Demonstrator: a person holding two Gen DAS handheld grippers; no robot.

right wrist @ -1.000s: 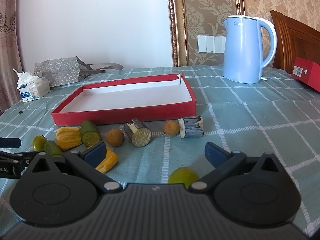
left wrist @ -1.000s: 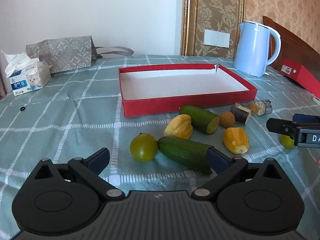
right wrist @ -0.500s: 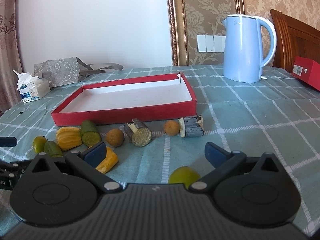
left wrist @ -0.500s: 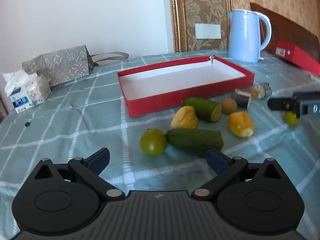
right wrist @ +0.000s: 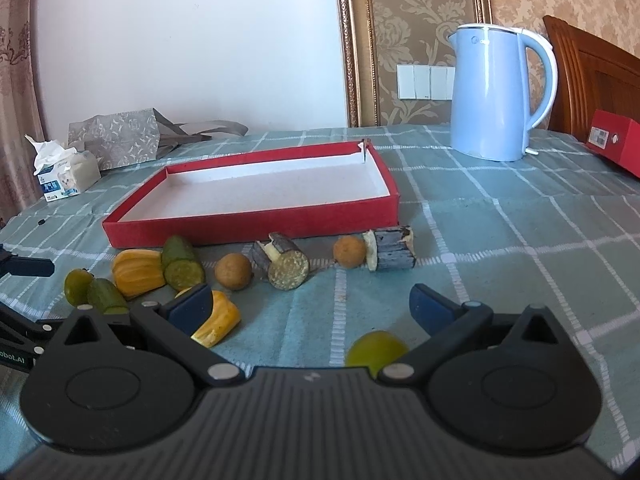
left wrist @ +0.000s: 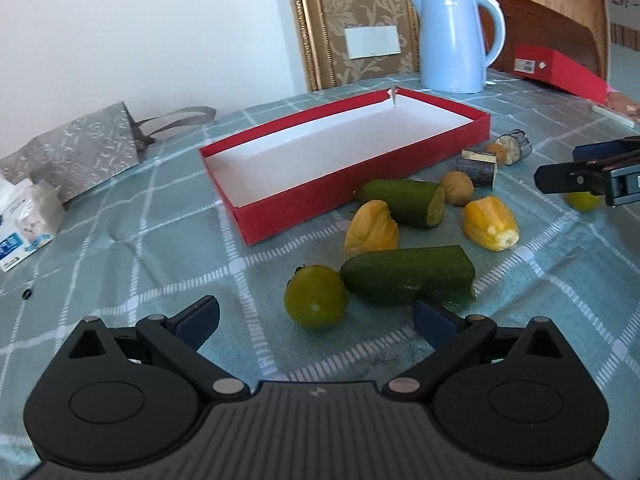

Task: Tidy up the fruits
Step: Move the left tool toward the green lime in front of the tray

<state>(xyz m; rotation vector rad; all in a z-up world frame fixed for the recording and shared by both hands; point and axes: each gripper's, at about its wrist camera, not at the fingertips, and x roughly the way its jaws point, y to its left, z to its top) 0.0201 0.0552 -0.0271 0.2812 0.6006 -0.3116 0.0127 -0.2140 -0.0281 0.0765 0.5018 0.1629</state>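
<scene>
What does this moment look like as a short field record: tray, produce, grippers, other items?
tray: red tray, white inside, nothing in it
produce: all on the tablecloth in front of the tray
nearest left gripper: green tomato, touching a cucumber piece
nearest right gripper: green fruit
jaws: both open, holding nothing
other items: blue kettle, tissue pack, grey bag

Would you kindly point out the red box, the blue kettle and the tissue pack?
red box [right wrist: 256, 222], right wrist view, near wall.
blue kettle [right wrist: 486, 96], right wrist view, body.
tissue pack [right wrist: 70, 178], right wrist view, front.
</scene>
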